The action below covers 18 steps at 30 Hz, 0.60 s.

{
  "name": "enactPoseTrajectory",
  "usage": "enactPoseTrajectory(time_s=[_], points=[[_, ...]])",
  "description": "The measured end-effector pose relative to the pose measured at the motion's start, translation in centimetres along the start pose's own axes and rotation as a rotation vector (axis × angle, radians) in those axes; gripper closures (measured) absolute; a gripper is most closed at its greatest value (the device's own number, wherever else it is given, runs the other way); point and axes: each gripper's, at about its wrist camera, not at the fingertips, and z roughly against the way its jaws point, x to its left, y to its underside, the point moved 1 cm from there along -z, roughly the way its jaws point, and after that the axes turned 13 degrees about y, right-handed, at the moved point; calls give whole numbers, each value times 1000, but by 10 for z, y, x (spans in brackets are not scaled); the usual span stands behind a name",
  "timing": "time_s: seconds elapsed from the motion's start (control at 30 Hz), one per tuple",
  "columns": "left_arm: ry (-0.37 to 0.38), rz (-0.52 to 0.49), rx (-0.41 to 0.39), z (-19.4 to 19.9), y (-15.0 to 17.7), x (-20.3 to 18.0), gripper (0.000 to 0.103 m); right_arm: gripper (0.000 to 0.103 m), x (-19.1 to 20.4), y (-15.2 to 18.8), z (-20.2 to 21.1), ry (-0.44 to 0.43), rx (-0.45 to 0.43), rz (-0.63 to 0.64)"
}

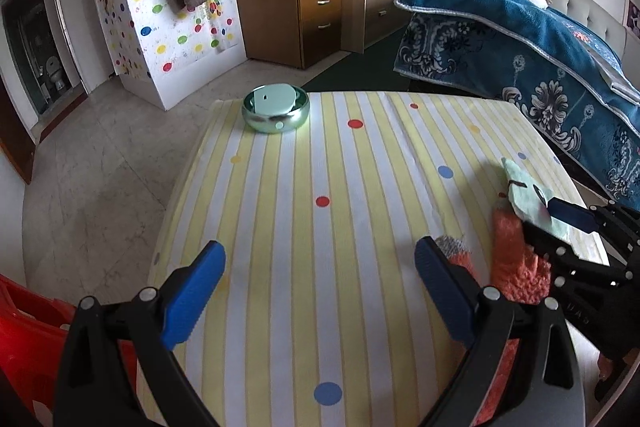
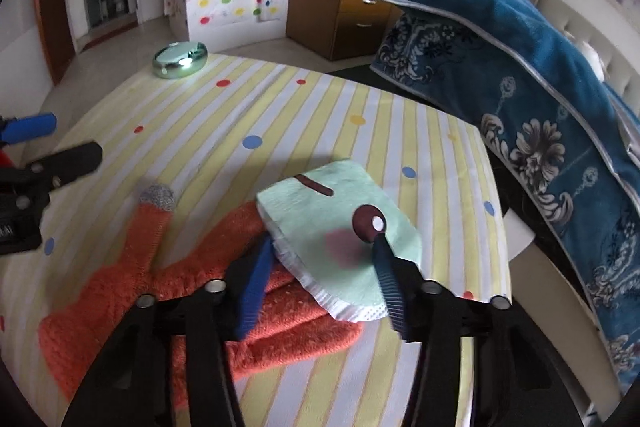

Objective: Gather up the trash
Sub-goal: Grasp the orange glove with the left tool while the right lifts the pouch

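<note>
Right up close, the right gripper [image 2: 320, 267] has its blue fingers either side of a mint-green plush piece [image 2: 340, 227] with a cartoon face, and the near edge of it sits between them; it looks pinched and raised a touch off the table, though the pictures do not quite settle whether the fingers are truly clamped or only closing. Under and beside it lies an orange knit glove [image 2: 168, 267] with a grey fingertip, flat on the striped tablecloth [image 2: 320, 115].

Over on the other side, the left gripper [image 1: 320, 291] hovers above bare cloth, fingers wide apart, holding nothing.

So by my reading the collecting is in an early stage: one piece in hand, the glove untouched. Farther out, at the far edge of the table, a shiny green round tin [image 1: 275, 114] waits with a pale disc in it.

Labels? None legible; faint raised letters on the right gripper's frame are too small to read.
</note>
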Motion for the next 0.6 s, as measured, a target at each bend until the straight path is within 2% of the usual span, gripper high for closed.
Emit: enactPoseTrajectory(time_s=[0.03,0.1,0.13,0.2,0.27,0.4,0.6], points=[[0,-1,1,1,1,0,10,60,-1,0,1,-2,-1,-4],[0,-6,-1,5,3,-2,10,73,-8,0,10,-27,-9,-41],[0,-7,-2,7,3,-3,10,76,-8,0,10,-30,-11,-47],[4,-8,-6,12,6,-5,10,94,-13,1,16,-28,-18,-75],[14,-12,-12,20,9,-11,10,100,-23,2,30,-16,-38,-118],[32,-36,-22,36,19,-24,10,101,-44,20,69,-53,-71,-215],[57,-57,-18,53,38,-44,10,102,-66,46,106,-81,-101,-275]])
